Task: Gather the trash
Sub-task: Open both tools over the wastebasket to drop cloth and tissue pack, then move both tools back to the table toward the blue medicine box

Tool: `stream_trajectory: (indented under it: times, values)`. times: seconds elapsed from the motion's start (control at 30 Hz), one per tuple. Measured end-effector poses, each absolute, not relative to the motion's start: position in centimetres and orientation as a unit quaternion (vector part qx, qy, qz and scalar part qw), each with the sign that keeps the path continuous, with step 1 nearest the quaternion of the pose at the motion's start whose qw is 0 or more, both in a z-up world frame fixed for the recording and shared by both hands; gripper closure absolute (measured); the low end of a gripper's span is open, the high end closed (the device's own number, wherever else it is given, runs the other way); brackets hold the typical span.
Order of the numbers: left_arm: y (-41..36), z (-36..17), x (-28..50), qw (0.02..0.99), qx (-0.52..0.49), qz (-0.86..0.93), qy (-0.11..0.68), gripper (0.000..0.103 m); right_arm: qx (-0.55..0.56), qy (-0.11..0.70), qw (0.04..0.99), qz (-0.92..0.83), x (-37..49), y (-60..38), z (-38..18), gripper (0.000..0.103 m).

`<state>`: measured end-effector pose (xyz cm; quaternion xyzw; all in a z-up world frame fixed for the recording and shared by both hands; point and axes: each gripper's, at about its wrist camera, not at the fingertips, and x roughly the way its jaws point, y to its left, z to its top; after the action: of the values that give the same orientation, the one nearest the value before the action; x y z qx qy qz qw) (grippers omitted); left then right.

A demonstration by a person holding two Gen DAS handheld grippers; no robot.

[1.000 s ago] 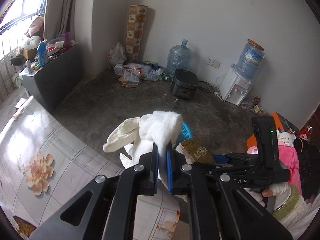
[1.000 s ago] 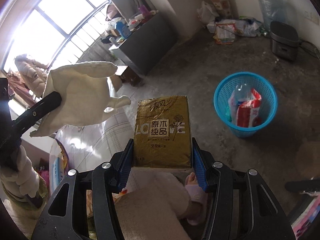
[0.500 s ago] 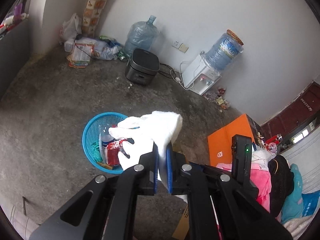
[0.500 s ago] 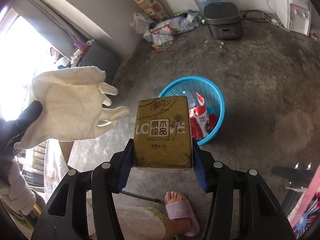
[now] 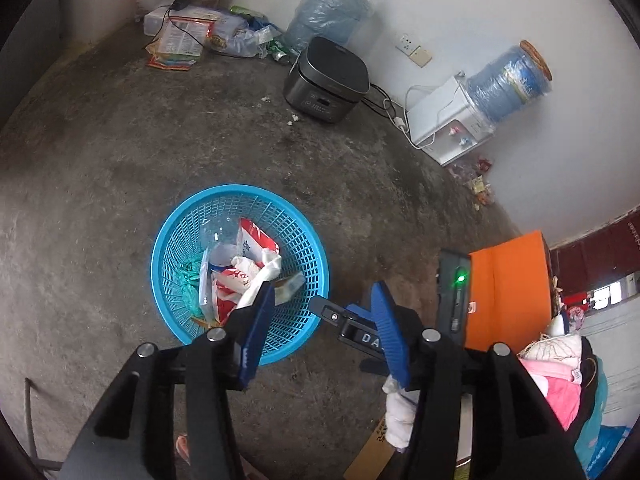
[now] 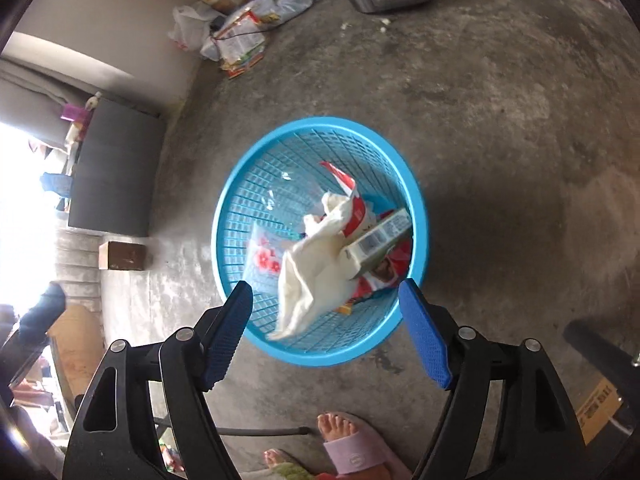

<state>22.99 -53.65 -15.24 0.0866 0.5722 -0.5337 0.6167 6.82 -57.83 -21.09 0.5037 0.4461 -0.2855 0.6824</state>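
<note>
Concrete floor [image 6: 500, 128]. Blue basket [image 6: 240, 184] on floor, centre. White glove [image 6: 316, 276] and tissue pack [image 6: 378, 240] inside basket among red wrappers. Left tongs [image 5: 324, 328] opening, nothing between jaws, above basket's near-right rim. Right tongs [image 6: 326, 332] opening, empty, over basket's near rim.

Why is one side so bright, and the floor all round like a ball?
Right wrist view: window light washes the left edge out white, and the glove in the blue basket looks slightly smeared. Both views: the fisheye lens bends the floor and darkens the corners.
</note>
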Motion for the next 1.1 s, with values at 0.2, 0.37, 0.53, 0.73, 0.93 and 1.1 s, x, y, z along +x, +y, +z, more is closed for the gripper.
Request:
stream_trajectory:
  times: [0.2,0.37,0.53,0.73,0.93,1.1]
  values:
    - [-50.6,-10.4,22.4,0.645,0.105,-0.546,0.524,0.047,0.521,0.405,0.692,-0.292,4.0,-56.0,-18.8,0.031]
    - [-46.7,-5.0,21.1,0.682,0.108,-0.552,0.468,0.043,0.498,0.392,0.719,-0.286,3.2,-54.4,-15.7,0.031]
    - [-40.7,1.0,18.3,0.717,0.103,-0.566,0.393,0.025,0.433,0.379,0.775,-0.262,2.9,-51.3,-10.4,0.031]
    - [-32.4,5.9,15.3,0.763,0.092,-0.541,0.341,0.014,0.365,0.369,0.832,-0.196,3.8,-47.0,-5.2,0.031]
    - [-23.8,6.8,14.1,0.802,0.079,-0.49,0.334,0.013,0.325,0.368,0.862,-0.123,4.9,-42.6,-2.4,0.031]
    - [-17.7,6.8,14.4,0.829,0.095,-0.43,0.345,0.013,0.304,0.377,0.872,-0.067,6.2,-39.1,-1.4,0.031]
